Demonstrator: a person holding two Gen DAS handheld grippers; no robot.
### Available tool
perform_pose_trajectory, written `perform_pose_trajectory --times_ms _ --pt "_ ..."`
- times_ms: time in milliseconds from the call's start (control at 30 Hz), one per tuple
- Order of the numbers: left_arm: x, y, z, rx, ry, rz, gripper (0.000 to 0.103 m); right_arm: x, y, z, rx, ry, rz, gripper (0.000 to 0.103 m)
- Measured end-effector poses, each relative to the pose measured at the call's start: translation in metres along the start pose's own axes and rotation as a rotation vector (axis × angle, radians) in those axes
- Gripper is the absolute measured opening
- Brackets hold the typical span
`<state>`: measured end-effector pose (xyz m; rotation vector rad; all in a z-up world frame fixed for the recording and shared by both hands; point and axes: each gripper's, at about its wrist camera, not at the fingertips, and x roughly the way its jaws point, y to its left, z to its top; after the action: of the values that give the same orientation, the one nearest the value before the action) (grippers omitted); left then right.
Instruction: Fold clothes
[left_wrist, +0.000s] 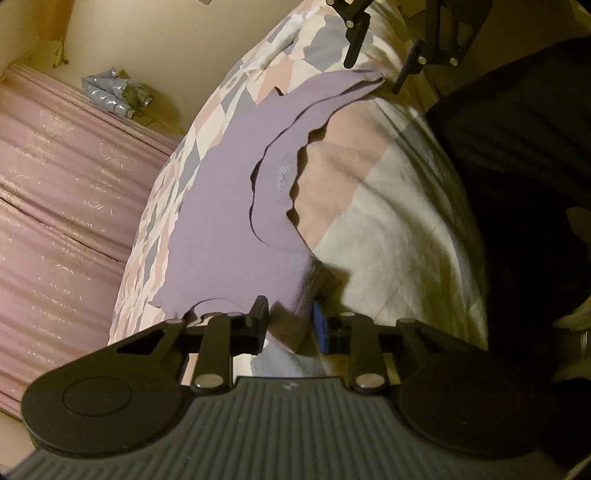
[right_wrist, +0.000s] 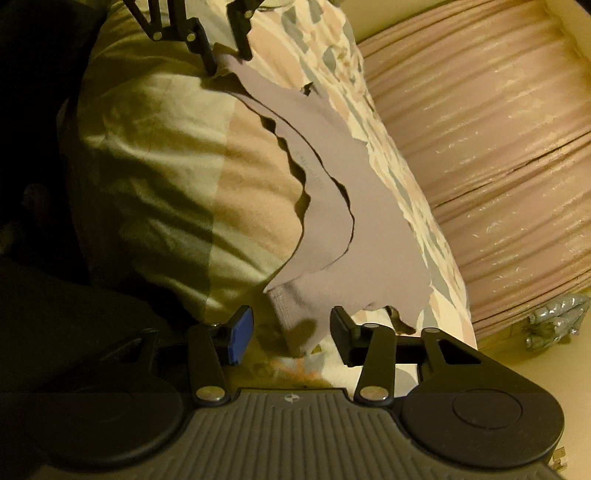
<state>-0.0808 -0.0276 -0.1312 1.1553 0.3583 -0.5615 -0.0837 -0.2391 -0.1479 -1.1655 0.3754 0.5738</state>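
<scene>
A lilac garment lies stretched in a long band on a patchwork quilt. Its wavy hem faces the dark side. My left gripper is open at the garment's near end, with a corner of the cloth lying between its fingers. The right gripper stands open at the far end, its tips at the cloth's corner. In the right wrist view the right gripper is open astride the ribbed end of the garment. The left gripper shows at the top, open.
Pink pleated fabric hangs beside the quilt, also pink fabric. A silvery crumpled bundle lies on the cream floor, seen again as the bundle. A person's dark clothing fills the other side.
</scene>
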Motion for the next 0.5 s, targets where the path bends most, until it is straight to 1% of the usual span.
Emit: perform_pose_trajectory --times_ms 33,100,200,267,333,400,467,500 --pt "0.000 0.000 0.000 0.002 -0.001 0.003 0.024 0.002 0.001 -0.001 -0.017 0.000 -0.003 0.042" --pt "0.001 -0.001 0.000 0.009 -0.004 0.013 0.031 0.005 0.005 -0.001 -0.050 0.000 -0.008 0.042" --pt "0.001 0.001 -0.001 0.006 -0.003 0.010 0.031 0.009 0.007 -0.002 -0.066 0.004 -0.010 0.041" --pt "0.001 0.002 -0.001 0.004 -0.002 0.005 0.031 0.011 0.006 -0.002 -0.063 0.004 -0.010 0.037" --pt "0.001 0.002 0.000 -0.003 0.003 -0.007 0.028 0.012 0.005 -0.001 -0.060 0.002 -0.011 0.034" --pt "0.001 0.003 0.001 -0.012 0.009 -0.022 0.017 0.013 0.003 0.000 -0.055 -0.001 -0.010 0.030" --pt "0.001 0.002 0.002 -0.017 0.017 -0.031 0.013 0.013 0.001 0.001 -0.050 -0.004 -0.009 0.022" --pt "0.001 0.002 0.002 -0.020 0.021 -0.035 0.010 0.013 0.000 0.002 -0.047 -0.005 -0.008 0.019"
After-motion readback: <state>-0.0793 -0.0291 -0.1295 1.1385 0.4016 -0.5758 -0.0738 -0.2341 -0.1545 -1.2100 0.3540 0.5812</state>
